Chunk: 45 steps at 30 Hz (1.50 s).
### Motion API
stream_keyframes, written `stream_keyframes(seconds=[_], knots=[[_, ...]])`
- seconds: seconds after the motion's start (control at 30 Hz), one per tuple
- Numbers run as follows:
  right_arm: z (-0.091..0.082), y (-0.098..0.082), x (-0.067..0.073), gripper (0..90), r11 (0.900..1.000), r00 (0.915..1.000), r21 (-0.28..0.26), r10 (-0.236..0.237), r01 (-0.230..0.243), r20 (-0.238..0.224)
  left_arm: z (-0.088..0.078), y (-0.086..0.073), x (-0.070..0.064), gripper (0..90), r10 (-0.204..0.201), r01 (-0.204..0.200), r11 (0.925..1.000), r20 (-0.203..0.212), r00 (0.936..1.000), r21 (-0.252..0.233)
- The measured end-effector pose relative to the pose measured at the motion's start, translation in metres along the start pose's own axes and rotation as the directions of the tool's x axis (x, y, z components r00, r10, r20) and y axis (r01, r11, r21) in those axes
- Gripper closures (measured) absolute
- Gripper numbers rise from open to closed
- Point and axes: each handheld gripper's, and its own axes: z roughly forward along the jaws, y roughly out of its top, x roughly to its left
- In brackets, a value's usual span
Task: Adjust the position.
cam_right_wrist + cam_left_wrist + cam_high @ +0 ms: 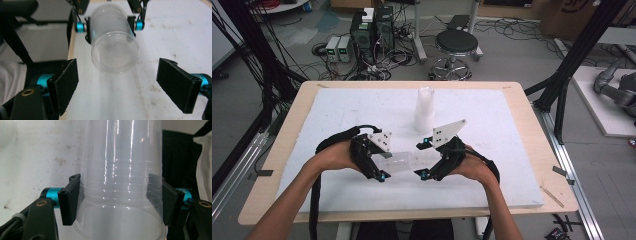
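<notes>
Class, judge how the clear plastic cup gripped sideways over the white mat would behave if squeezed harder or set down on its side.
The clear plastic cup looks thin-walled, so probably light and easily crushed. Its round, tapered body would likely roll in a curve. Its glossy surface may slip.

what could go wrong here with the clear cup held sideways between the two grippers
1. The left gripper pinches the thin clear cup near its rim; the wall could buckle or slip from the pads.
2. The right gripper stands open facing the cup's base; closing off-centre might knock it loose.
3. A wide swing may topple the upright stack of cups behind.
</notes>
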Motion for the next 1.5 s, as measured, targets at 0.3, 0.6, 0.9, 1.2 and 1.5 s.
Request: stream_keyframes(seconds=[0.3, 0.6, 0.9, 1.2, 1.5], knots=[[0.012, 0.006, 0.002, 17.5, 0.977, 0.9988, 0.209, -0.041, 0.034, 0.028, 0.004, 0.005, 0.001, 30.4, -0.003, 0.002, 0.9984, 0.011, 0.9999, 0.056], [0.018, 0.011, 0.003, 17.6, 0.962, 0.9982, 0.271, -0.053, 0.043, 0.030, 0.013, 0.013, 0.001, 30.5, 0.009, -0.010, 0.9965, 0.015, 0.9998, 0.083], [0.025, 0.014, 0.004, 18.1, 0.941, 0.9975, 0.335, -0.066, 0.054, 0.025, 0.015, 0.026, 0.000, 30.4, 0.021, -0.023, 0.9959, 0.017, 0.9996, 0.088], [0.026, 0.014, 0.003, 19.7, 0.933, 0.9974, 0.355, -0.070, 0.059, 0.018, 0.020, 0.030, 0.001, 30.5, 0.025, -0.028, 0.9938, 0.024, 0.9994, 0.107], [0.028, 0.014, 0.004, 22.9, 0.928, 0.9979, 0.366, -0.064, 0.061, -0.006, 0.024, 0.031, 0.002, 30.5, 0.031, -0.033, 0.9925, 0.023, 0.9993, 0.117]])
